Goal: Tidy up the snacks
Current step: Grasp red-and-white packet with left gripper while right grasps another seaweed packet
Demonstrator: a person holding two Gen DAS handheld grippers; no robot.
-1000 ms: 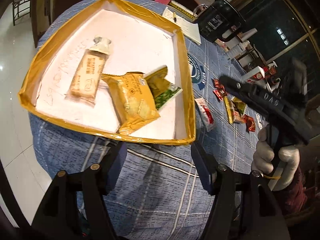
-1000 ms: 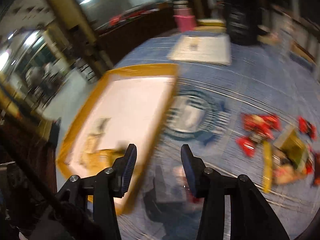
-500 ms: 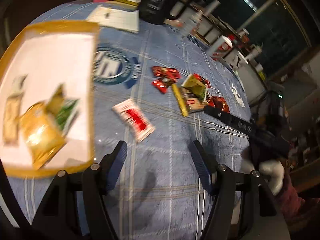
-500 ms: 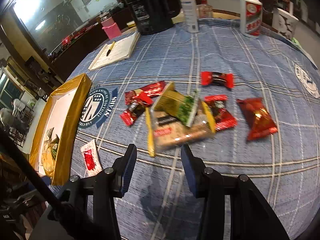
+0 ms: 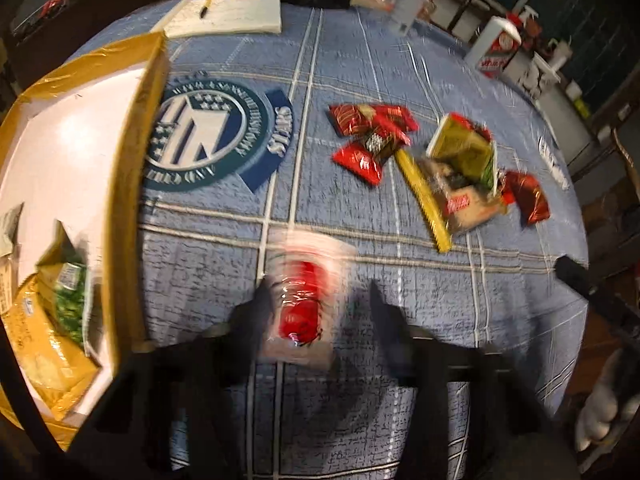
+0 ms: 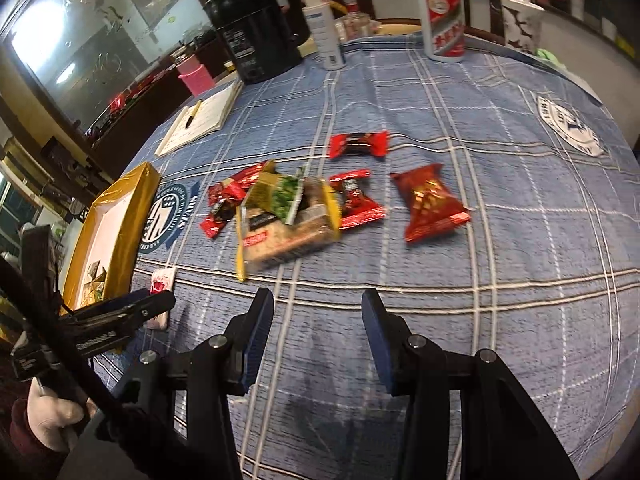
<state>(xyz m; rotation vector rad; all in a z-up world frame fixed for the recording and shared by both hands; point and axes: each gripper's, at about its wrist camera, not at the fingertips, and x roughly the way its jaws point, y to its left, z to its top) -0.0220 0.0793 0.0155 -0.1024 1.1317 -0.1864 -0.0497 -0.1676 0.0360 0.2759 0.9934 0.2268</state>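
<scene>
My left gripper (image 5: 318,300) is open, low over the blue cloth, its fingers on either side of a white packet with a red print (image 5: 306,300); the view is blurred. The same packet (image 6: 161,285) lies beside the yellow-edged white tray (image 6: 116,216), with the left gripper (image 6: 160,306) over it. The tray (image 5: 132,184) holds a yellow bag (image 5: 36,344) and a green-and-gold packet (image 5: 68,292). My right gripper (image 6: 318,328) is open and empty above the cloth, in front of a pile of snacks (image 6: 288,216).
Loose red packets (image 5: 370,136) (image 6: 430,204) and a clear biscuit pack (image 5: 460,196) lie mid-table. A notebook with pen (image 6: 200,120), black kettle (image 6: 258,28), spray bottle (image 6: 324,28) and white-red bottle (image 6: 442,20) stand at the far edge.
My left gripper swung right from the tray and dropped down over the white-and-red packet. My right gripper turned from the tray to the snack pile and came a little closer.
</scene>
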